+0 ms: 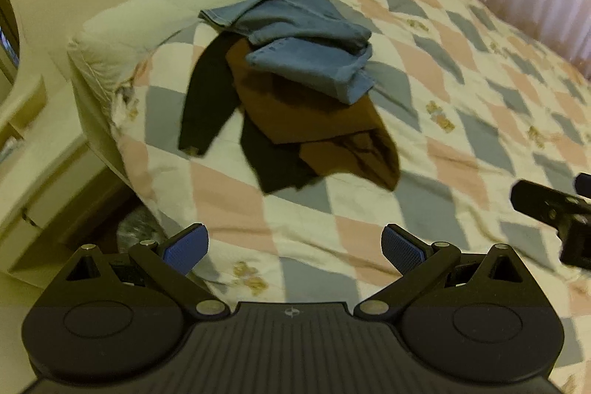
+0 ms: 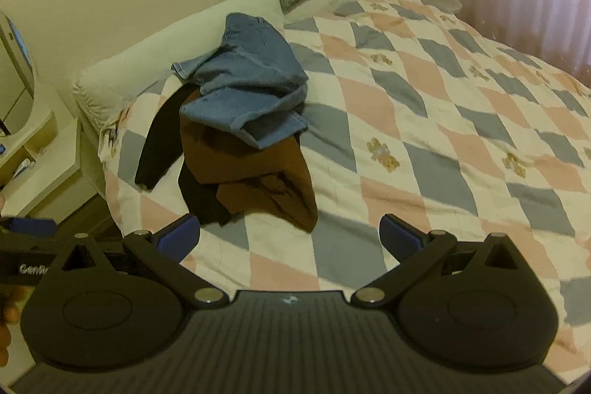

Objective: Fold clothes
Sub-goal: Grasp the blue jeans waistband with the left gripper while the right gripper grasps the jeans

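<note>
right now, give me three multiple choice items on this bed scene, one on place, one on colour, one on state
1. Where do the blue jeans lie?
A. on top of the clothes pile
B. on the floor
C. over the grey cushion

2. What colour is the garment straight under the jeans?
A. red
B. brown
C. white

3. How does the left claw stand?
A. shut on the jeans
B. shut on the quilt
C. open, holding nothing

Answers:
1 A, the jeans rest over the brown garment and the black garment.
2 B, brown cloth shows just below the denim.
3 C, its blue pads are wide apart above the checked quilt; the right claw stands open too.
</note>
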The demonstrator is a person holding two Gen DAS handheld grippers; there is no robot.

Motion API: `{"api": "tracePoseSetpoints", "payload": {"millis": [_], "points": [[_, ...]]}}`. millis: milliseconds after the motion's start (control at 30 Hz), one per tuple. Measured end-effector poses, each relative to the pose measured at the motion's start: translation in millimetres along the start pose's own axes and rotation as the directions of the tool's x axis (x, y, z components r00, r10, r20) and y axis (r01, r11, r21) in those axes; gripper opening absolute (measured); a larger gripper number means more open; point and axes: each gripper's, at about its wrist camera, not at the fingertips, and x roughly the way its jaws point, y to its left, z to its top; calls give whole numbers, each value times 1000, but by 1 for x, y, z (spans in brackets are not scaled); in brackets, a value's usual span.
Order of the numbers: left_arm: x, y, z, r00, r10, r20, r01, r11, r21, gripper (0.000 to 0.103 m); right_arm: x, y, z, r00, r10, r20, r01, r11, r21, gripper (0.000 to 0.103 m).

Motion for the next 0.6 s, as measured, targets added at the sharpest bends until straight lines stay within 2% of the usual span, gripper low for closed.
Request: {"api": "tracePoseSetpoints", "payload": {"millis": [100,267,433,600], "points": [[3,-3,1,1000,7,-7,-7,1000,-14,103,8,-11,10,1000,23,-7,-23,1000,21,103],[5,4,17,998,25,62,-25,1000,-1,102,38,-21,28,997,71,-39,-69,996,57,102],[34,20,47,996,28,82,-29,1000,8,102,77,-32,40,988,138,-67,-124,975,183,102],[83,24,96,996,-17,83,5,989,146,102,121,-46,50,987,147,-64,-117,934,338,102]]}}
